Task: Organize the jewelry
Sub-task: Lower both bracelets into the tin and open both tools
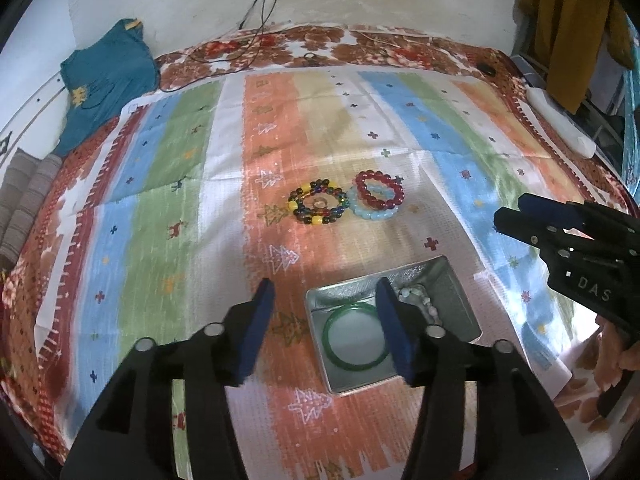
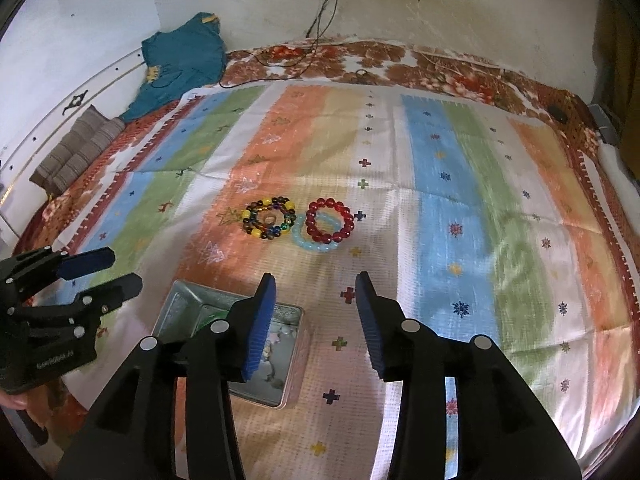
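Metal tin on bed holds green bangle & pale beads; both grippers spread, w/ nothing held.

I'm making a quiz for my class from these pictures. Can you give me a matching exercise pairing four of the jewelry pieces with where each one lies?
Things:
1. green bangle
2. red bracelet
3. light blue bracelet
4. multicolored bracelet

Places:
A. on the cloth, partly under another bracelet
B. inside the metal tin
C. on the cloth, leftmost of the three bracelets
D. resting on top of another bracelet

Pairs: 1-B, 2-D, 3-A, 4-C
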